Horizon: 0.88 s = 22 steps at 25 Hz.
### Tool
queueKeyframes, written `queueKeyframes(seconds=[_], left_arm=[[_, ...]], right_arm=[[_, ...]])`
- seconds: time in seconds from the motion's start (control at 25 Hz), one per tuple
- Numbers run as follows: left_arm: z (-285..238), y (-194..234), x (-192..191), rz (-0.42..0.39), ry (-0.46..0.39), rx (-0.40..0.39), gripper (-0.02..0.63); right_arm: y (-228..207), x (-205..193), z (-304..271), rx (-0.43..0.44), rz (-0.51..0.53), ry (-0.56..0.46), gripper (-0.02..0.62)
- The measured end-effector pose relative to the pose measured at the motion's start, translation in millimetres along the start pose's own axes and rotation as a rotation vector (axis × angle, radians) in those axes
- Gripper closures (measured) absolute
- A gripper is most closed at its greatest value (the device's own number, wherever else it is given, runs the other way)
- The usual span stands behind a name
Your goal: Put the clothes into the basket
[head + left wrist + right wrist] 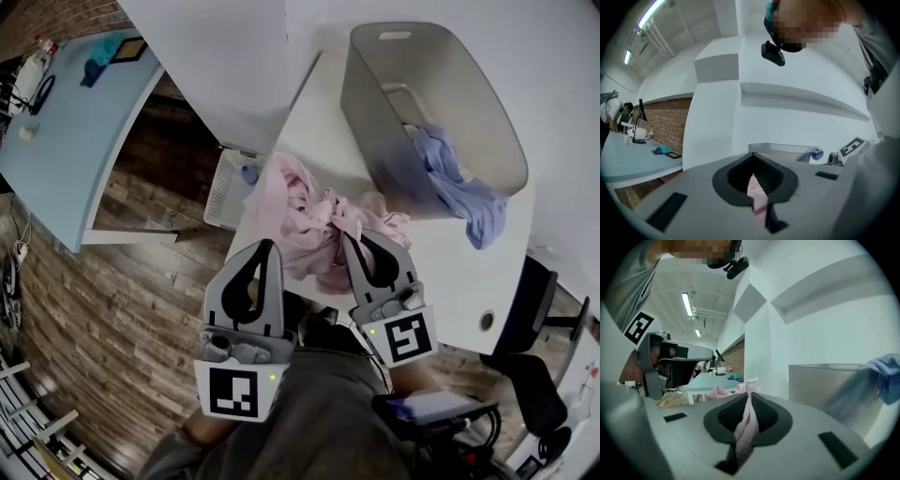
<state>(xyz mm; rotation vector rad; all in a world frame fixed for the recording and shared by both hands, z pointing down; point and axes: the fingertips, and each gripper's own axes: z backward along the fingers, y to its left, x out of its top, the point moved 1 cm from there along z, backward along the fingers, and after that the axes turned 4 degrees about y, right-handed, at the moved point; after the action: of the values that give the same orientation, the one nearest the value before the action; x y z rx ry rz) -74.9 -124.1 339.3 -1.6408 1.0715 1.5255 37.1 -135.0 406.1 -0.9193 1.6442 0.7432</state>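
Left gripper [266, 246], right gripper [354, 242]: both clamped on pink garment [305, 220]. Only thin folds pinched; trailing fabric could be snagged on basket [441, 80] rim, grip lost.

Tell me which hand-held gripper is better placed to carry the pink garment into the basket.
Right, probably. The right hand-held gripper and the left hand-held gripper are both shut on the pink garment, but the right one lies toward the basket, closer to its wall.

Beside grey basket [375, 103] lies bunched pink garment [300, 220] (blue garment [450, 173] overhangs rim).
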Motion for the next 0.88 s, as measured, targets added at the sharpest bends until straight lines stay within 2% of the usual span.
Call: queueKeyframes(seconds=[0.36,0.52,0.72,0.88], left_arm=[[7.5,1.7,48.9,-0.021,-0.071,0.019,0.598],[8.1,5.2,87.2,-0.050,-0.152,0.025,0.598],[-6.8,1.4,126.9,-0.090,-0.241,-0.005,0.598],[-18.8,-3.0,145.6,-0.107,-0.284,-0.044,0.598]], right_arm=[[-4.1,86.1,12.1,-0.006,0.041,-0.114,0.569],[-10.9,128.6,19.8,-0.017,0.037,-0.161,0.568],[-41.9,183.1,27.7,-0.083,0.054,-0.269,0.569],[-66.1,209.8,40.2,-0.157,0.065,-0.318,0.568]])
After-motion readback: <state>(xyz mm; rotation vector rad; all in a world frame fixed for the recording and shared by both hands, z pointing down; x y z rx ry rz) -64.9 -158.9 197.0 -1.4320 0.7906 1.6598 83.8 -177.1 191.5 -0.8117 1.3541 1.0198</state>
